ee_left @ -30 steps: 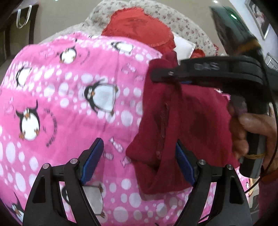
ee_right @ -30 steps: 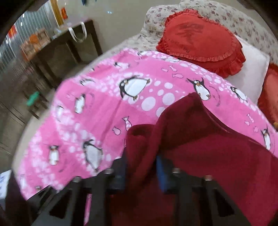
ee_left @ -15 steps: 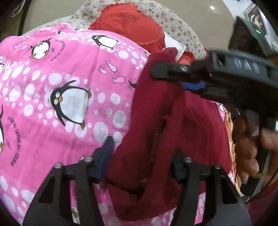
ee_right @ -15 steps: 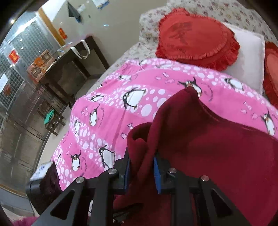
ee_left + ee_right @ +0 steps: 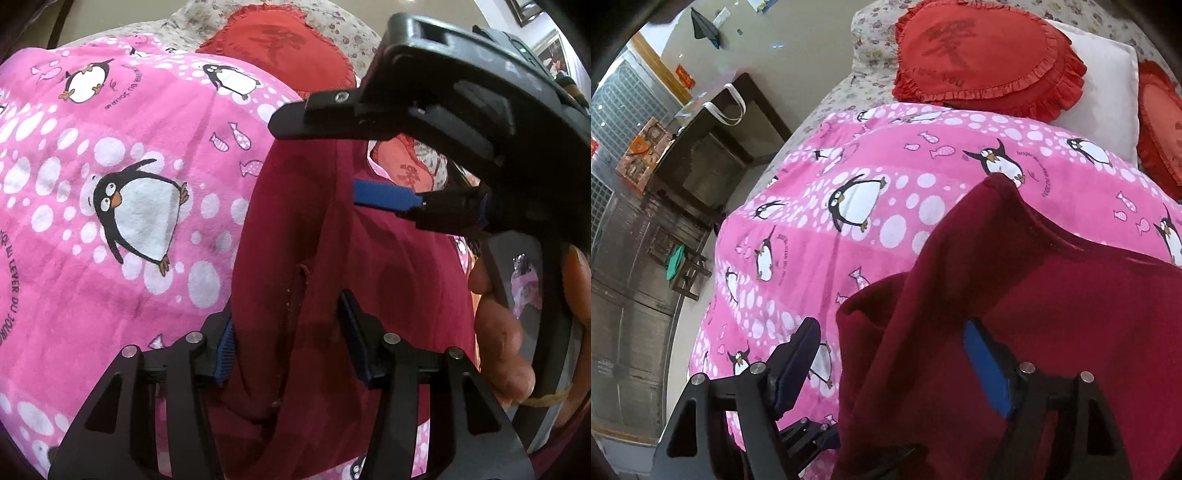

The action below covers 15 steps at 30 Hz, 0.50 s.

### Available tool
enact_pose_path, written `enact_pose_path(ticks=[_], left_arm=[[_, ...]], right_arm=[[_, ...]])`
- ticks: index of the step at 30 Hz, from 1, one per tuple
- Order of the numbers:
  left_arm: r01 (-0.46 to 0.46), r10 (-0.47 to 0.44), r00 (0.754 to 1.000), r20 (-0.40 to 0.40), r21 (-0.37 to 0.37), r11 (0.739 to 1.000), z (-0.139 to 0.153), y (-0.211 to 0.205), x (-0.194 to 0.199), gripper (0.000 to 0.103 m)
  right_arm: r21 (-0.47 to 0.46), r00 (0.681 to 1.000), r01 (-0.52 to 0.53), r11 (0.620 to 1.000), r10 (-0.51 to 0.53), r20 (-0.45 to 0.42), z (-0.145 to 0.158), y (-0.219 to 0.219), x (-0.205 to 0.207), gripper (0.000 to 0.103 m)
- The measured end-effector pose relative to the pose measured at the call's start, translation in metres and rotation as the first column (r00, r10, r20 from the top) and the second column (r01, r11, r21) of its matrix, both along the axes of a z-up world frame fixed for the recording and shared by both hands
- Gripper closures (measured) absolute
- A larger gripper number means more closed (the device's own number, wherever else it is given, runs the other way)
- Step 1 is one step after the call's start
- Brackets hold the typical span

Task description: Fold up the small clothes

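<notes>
A dark red garment (image 5: 369, 280) lies bunched on a pink penguin blanket (image 5: 110, 184). My left gripper (image 5: 290, 339) has a thick fold of it between its blue pads, which press on the cloth while the jaws are opening slightly. My right gripper (image 5: 890, 354) is above the garment (image 5: 1015, 288) with its jaws opening wide. Its left pad is clear of the cloth and the right pad rests beside a raised fold. In the left wrist view the right gripper (image 5: 317, 158) hangs over the garment's far edge, held by a hand (image 5: 502, 332).
Two red heart cushions (image 5: 982, 55) and a white pillow (image 5: 1104, 85) lie at the head of the flowered bed (image 5: 871, 40). A dark wooden table (image 5: 713, 147) with a bag stands left of the bed. The blanket (image 5: 849, 192) spreads left of the garment.
My right gripper has let go of the fold it pinched and spread its jaws wide. My left gripper, open a second ago, has closed around the garment's near part.
</notes>
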<state>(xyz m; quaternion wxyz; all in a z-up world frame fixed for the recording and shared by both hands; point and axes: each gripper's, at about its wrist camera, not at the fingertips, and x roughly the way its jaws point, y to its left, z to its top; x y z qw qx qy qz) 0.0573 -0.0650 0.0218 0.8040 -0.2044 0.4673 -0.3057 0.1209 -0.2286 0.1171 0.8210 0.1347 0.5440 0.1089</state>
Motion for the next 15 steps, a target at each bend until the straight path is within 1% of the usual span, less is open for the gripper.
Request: enact_pose_path(ticks=[3, 4, 7, 9, 15], left_arm=[[-0.016, 0.016, 1.000, 0.019, -0.023, 1.000, 0.004, 0.000, -0.006, 0.069], [-0.022, 0.023, 0.999, 0.042, -0.027, 0.999, 0.008, 0.001, -0.012, 0.074], [-0.021, 0.023, 0.995, 0.094, -0.017, 1.000, 0.016, -0.001, -0.024, 0.078], [-0.012, 0.012, 0.992, 0.126, -0.007, 1.000, 0.022, -0.005, -0.030, 0.078], [0.006, -0.007, 0.988, 0.156, 0.007, 1.000, 0.029, -0.011, -0.032, 0.079]], right_arm=[[-0.012, 1.000, 0.004, 1.000, -0.004, -0.010, 0.000, -0.002, -0.001, 0.026], [-0.016, 1.000, 0.002, 1.000, -0.003, -0.014, 0.001, -0.002, -0.001, 0.025], [-0.044, 0.999, -0.016, 0.999, 0.014, -0.035, 0.001, 0.002, 0.000, 0.023], [-0.076, 0.998, -0.035, 0.997, 0.031, -0.049, 0.000, 0.007, 0.001, 0.022], [-0.183, 0.988, -0.115, 0.976, 0.094, -0.119, -0.013, 0.023, 0.012, 0.020]])
